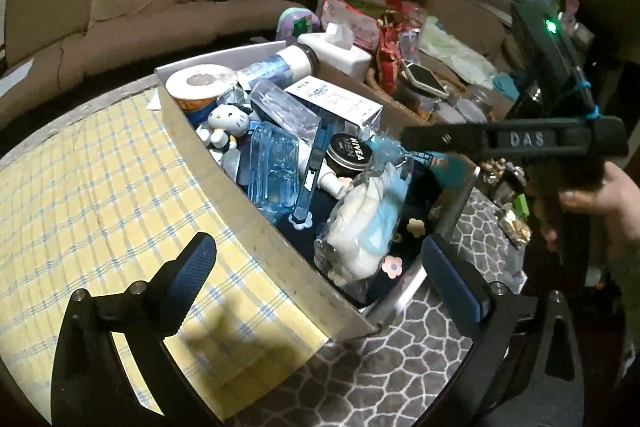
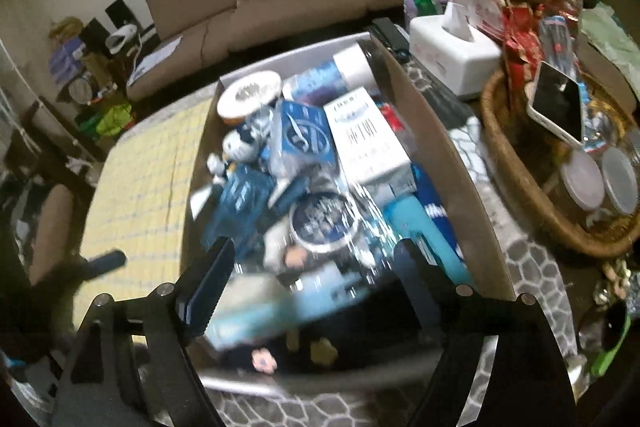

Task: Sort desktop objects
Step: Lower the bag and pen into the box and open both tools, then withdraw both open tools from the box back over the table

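Observation:
An open cardboard box (image 1: 240,195) holds several items: a toilet roll (image 1: 200,83), a Hello Kitty figure (image 1: 230,121), a Nivea tin (image 1: 350,157), a clear blue case (image 1: 274,167) and a white carton (image 1: 340,103). A clear bag of white and blue pieces (image 1: 360,227) lies in the box's near end. My left gripper (image 1: 320,267) is open, its fingers straddling the box's near corner. One finger (image 1: 500,139) of the right gripper reaches over the box by the bag's top. In the right wrist view the right gripper (image 2: 316,283) is open above the blurred bag (image 2: 280,303), not pressing on it.
The box stands between a yellow checked cloth (image 1: 80,187) and a grey patterned mat (image 1: 420,347). Behind it is a white tissue box (image 2: 452,55). To the right is a wicker basket (image 2: 520,187) with a phone (image 2: 558,107) and snacks. A brown sofa (image 1: 140,7) stands beyond.

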### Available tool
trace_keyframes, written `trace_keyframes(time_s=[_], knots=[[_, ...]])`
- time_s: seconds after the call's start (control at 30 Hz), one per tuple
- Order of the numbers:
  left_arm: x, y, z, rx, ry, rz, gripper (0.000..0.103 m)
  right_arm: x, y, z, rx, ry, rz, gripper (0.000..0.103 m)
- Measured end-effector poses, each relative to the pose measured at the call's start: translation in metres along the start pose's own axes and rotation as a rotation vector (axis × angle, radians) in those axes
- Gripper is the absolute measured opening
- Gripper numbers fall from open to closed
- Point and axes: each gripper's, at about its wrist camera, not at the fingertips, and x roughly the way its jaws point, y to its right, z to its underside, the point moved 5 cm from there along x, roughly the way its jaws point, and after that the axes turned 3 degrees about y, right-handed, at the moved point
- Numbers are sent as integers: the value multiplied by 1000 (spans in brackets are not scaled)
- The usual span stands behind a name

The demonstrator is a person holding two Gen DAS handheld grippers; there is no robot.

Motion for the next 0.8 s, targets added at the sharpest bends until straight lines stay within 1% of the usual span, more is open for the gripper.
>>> trace_keyframes(time_s=[0.13,0.23,0.47,0.63,0.8], knots=[[-15,2,4,-8,7,-22,103,-14,2,12,-3,11,19,87],[-28,4,6,-9,16,-37,103,-23,-3,19,-13,19,22,92],[-57,1,12,-19,36,-65,103,-29,-23,39,-40,11,16,93],[-76,-11,23,-53,51,-99,103,-30,-36,55,-51,11,14,94],[-101,-33,44,-118,83,-163,103,-34,-52,70,-66,36,11,96]])
